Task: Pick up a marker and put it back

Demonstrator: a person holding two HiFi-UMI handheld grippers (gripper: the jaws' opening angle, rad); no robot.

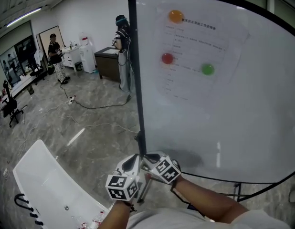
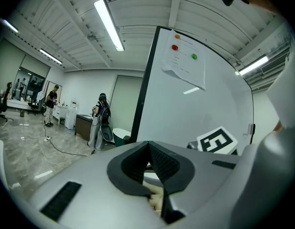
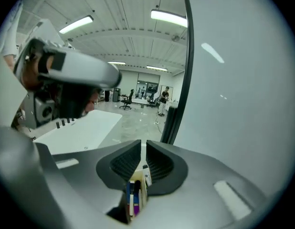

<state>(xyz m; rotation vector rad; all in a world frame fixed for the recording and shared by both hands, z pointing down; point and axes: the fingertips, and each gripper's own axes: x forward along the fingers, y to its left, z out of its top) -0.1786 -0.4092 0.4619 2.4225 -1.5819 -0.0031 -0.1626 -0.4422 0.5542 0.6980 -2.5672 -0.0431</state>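
Observation:
In the right gripper view a white marker with a black cap (image 3: 145, 173) stands tilted between the jaws of my right gripper (image 3: 143, 156). It leans on the right pad, and a pale slit shows between it and the left pad. Just below, a pale holder (image 3: 138, 187) carries several more markers, blue, black and purple. My left gripper (image 2: 148, 145) has its pads meeting at the tips with nothing between them. In the head view both grippers, left (image 1: 132, 160) and right (image 1: 150, 159), sit close together at the whiteboard's lower left corner; the holder is hidden there.
The large whiteboard (image 1: 224, 113) fills the right side, with a paper sheet (image 1: 195, 51) and orange, red and green magnets. Its dark frame post (image 1: 139, 104) rises right above the grippers. A white table (image 1: 47, 185) lies at lower left. Two people stand far back by desks.

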